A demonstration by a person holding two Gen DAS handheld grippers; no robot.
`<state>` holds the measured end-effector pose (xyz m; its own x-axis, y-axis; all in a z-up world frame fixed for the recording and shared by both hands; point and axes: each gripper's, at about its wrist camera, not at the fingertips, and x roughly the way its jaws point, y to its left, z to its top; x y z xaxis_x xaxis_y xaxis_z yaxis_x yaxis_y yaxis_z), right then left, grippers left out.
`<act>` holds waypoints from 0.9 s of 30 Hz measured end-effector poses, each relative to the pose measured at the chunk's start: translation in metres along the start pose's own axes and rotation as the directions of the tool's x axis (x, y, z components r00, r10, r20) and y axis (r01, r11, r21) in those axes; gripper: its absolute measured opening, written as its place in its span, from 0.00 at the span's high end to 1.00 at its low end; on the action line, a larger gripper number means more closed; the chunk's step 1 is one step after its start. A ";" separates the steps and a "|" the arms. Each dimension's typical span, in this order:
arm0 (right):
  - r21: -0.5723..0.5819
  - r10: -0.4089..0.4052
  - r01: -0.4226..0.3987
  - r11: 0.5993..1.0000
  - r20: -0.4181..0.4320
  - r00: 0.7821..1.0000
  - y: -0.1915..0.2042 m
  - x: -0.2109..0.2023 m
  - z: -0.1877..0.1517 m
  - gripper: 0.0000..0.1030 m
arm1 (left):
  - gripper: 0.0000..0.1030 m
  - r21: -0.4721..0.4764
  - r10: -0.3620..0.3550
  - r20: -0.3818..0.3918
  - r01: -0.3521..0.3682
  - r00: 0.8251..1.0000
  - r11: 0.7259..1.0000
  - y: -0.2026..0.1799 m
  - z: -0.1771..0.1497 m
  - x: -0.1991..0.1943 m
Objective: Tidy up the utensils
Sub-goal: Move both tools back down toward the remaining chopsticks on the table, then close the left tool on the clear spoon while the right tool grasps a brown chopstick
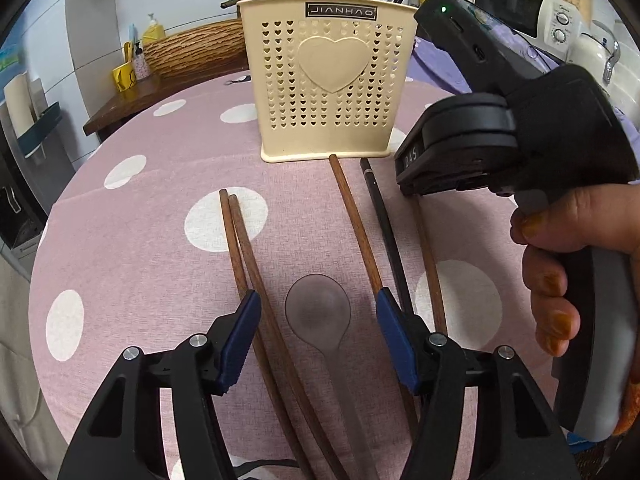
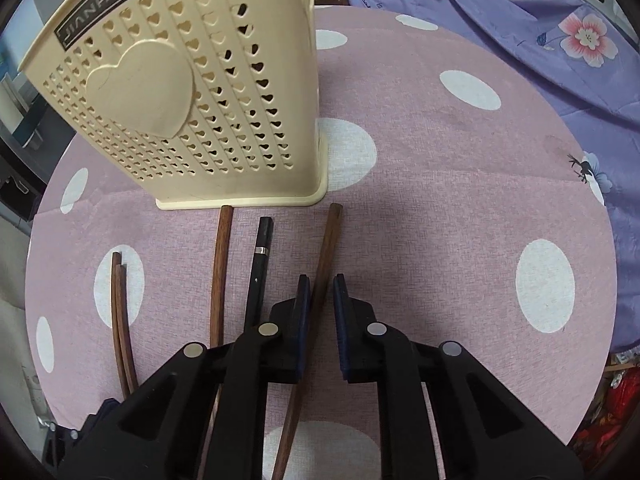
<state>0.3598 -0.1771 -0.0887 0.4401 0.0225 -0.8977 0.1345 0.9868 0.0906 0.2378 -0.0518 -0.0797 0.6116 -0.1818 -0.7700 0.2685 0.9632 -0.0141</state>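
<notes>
The right claw (image 2: 320,304) sits nearly closed around a brown chopstick (image 2: 326,248) lying on the desk (image 2: 440,184); whether the pads already pinch it I cannot tell; the left claw (image 1: 318,320) stands half open over a grey spoon (image 1: 318,308); other chopsticks lie beside both, the holder (image 1: 332,80) upright just beyond; best to squeeze squarely, lift level, and avoid dragging the black chopstick (image 2: 260,260).

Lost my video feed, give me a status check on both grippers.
Left gripper jaws open, straddling translucent grey plastic spoon. Right gripper jaws closing around brown wooden chopstick. Cream perforated utensil holder ahead, path clear.
</notes>
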 end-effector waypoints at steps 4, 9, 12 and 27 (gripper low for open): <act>-0.009 -0.015 0.015 1.000 0.003 1.000 0.002 0.004 0.005 0.88 | 0.54 0.001 -0.003 -0.023 0.003 1.000 1.000 -0.005 0.000 0.005; -0.014 -0.022 0.022 1.000 0.005 1.000 0.005 0.005 0.005 0.88 | 0.64 -0.016 0.002 -0.046 -0.003 0.999 1.000 -0.006 -0.003 0.011; -0.018 -0.031 0.031 0.999 0.007 1.000 0.006 0.004 0.004 0.90 | 0.66 -0.028 -0.006 -0.049 0.005 0.999 1.000 -0.004 -0.002 0.011; 0.111 0.115 -0.122 0.986 0.069 0.991 -0.023 -0.008 0.002 0.92 | 0.66 -0.047 -0.040 0.050 0.043 0.998 0.998 0.004 0.018 -0.016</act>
<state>0.3548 -0.2004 -0.0823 0.5133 0.1248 -0.8491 0.1770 0.9527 0.2471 0.2427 -0.0492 -0.0558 0.6368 -0.2301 -0.7359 0.2593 0.9627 -0.0766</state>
